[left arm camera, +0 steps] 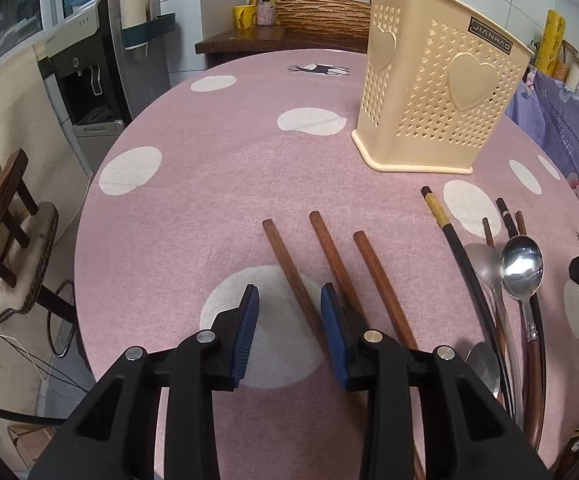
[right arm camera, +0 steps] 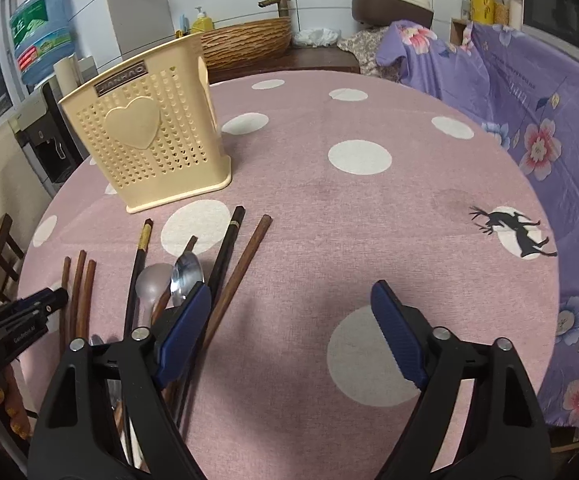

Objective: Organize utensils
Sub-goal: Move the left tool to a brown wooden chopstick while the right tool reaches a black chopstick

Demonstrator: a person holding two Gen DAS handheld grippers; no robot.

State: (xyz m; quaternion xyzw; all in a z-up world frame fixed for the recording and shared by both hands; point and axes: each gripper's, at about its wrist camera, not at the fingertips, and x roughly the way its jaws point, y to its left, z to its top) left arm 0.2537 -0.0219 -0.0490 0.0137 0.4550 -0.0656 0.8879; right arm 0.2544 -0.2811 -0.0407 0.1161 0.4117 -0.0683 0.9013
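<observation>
A cream perforated utensil holder (left arm camera: pixel 433 92) stands upright on the pink dotted tablecloth (left arm camera: pixel 217 168); it also shows in the right wrist view (right arm camera: pixel 149 136). Three brown wooden chopsticks (left arm camera: pixel 329 264) lie side by side before my left gripper (left arm camera: pixel 289 304), which is open with the leftmost chopstick between its fingers. Two metal spoons (left arm camera: pixel 519 268) and dark chopsticks (left arm camera: pixel 449 232) lie in a pile at the right. My right gripper (right arm camera: pixel 289 304) is open wide and empty, its left finger (right arm camera: pixel 185 324) over that pile (right arm camera: pixel 217 276).
A water dispenser (left arm camera: pixel 85 80) and a wooden stool (left arm camera: pixel 1 216) stand left of the round table. A wooden basin (right arm camera: pixel 245 42) sits on a counter behind. A purple floral cloth (right arm camera: pixel 529 92) covers furniture at the right.
</observation>
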